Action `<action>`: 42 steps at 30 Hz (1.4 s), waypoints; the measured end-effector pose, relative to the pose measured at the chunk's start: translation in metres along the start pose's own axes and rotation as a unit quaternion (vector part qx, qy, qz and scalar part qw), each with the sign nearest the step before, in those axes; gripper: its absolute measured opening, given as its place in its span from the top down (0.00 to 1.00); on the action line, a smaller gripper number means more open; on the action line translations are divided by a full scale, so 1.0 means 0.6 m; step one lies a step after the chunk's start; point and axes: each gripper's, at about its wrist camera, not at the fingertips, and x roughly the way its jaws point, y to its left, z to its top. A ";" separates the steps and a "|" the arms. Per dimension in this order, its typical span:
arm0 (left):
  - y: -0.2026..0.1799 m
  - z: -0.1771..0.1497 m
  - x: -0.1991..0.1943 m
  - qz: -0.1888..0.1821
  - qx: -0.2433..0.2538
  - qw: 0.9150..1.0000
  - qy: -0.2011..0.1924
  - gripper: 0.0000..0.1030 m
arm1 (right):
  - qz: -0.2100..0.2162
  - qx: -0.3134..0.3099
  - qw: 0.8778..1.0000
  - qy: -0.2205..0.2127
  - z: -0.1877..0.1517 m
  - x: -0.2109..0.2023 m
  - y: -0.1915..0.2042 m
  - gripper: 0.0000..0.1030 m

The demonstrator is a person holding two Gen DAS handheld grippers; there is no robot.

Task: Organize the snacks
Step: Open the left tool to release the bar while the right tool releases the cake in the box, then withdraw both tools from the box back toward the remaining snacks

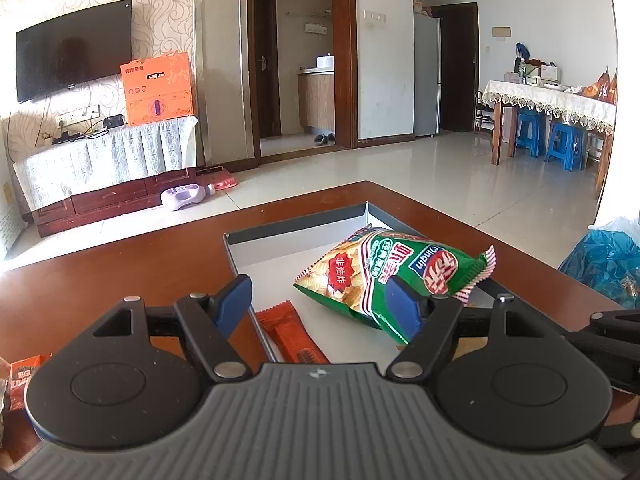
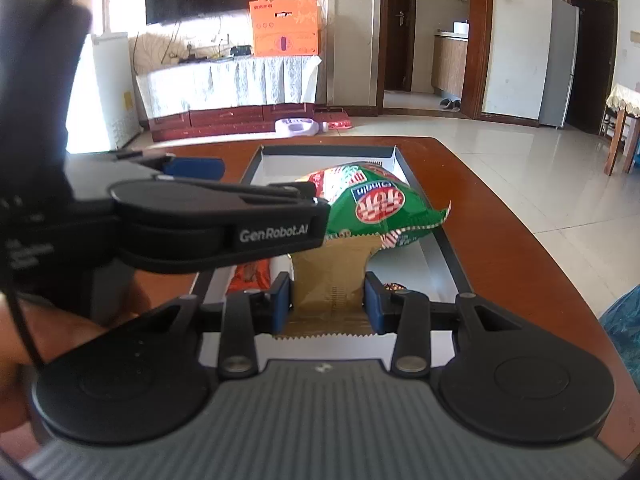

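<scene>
A green chip bag [image 1: 384, 276] lies in a shallow grey-rimmed white tray [image 1: 280, 240] on the brown table. My left gripper [image 1: 320, 304] is open above the tray's near left; its right finger sits against the bag's near edge. An orange snack bar [image 1: 290, 336] lies in the tray under it. In the right wrist view my right gripper [image 2: 326, 300] is shut on a gold-brown packet [image 2: 328, 276], held over the tray [image 2: 448, 256] just in front of the chip bag [image 2: 372, 204]. The left gripper crosses that view from the left.
A small red snack packet [image 1: 24, 376] lies on the table at the far left. A blue plastic bag [image 1: 608, 260] sits off the table's right side. Another snack [image 2: 394, 287] peeks out beside the right finger. A TV cabinet and floor lie beyond.
</scene>
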 end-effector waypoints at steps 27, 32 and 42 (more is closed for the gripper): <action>0.031 -0.021 -0.073 0.003 0.005 1.000 0.001 0.19 | -0.025 -0.031 0.999 -0.007 -0.006 0.001 0.032 0.39; 0.030 -0.023 -0.081 0.006 0.009 1.000 0.004 0.18 | -0.024 -0.026 0.999 -0.013 -0.007 -0.005 0.030 0.39; 0.049 -0.026 -0.111 0.016 0.002 1.000 0.003 0.18 | -0.022 -0.016 0.999 -0.027 -0.011 -0.019 0.034 0.38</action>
